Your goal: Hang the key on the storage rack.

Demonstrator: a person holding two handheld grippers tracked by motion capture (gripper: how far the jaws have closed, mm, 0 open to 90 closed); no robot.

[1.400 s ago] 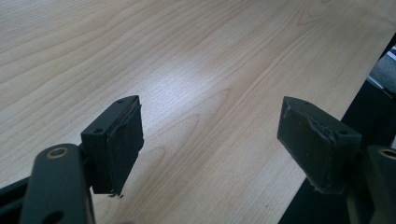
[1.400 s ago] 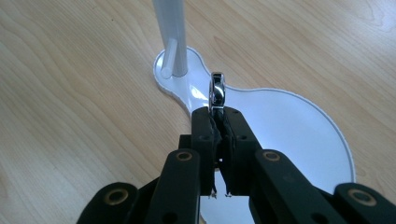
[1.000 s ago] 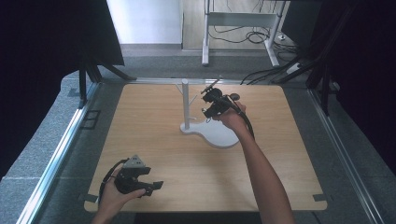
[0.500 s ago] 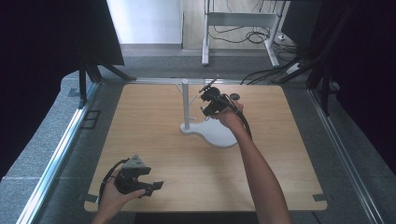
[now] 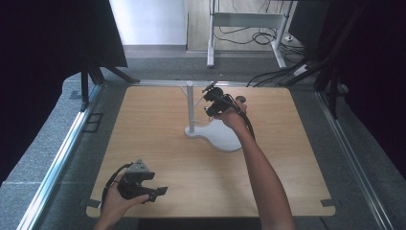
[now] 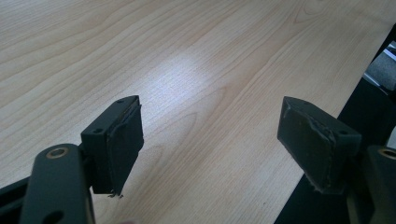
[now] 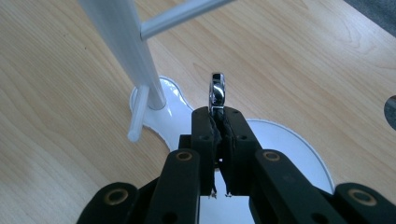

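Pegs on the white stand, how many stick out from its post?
2. On the white stand, the upper peg juts from the post near the top; the lower peg hangs near the base. Others may be hidden behind the post.

No legible text, label or number — anywhere

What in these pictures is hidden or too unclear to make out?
- Shiny metal piece in the right hand-held gripper, right gripper view: its lower part is hidden between the shut jaws, so what it is stays unclear.
- The same piece, high view: too small.
- White stand, right gripper view: its top is cut off by the upper edge.
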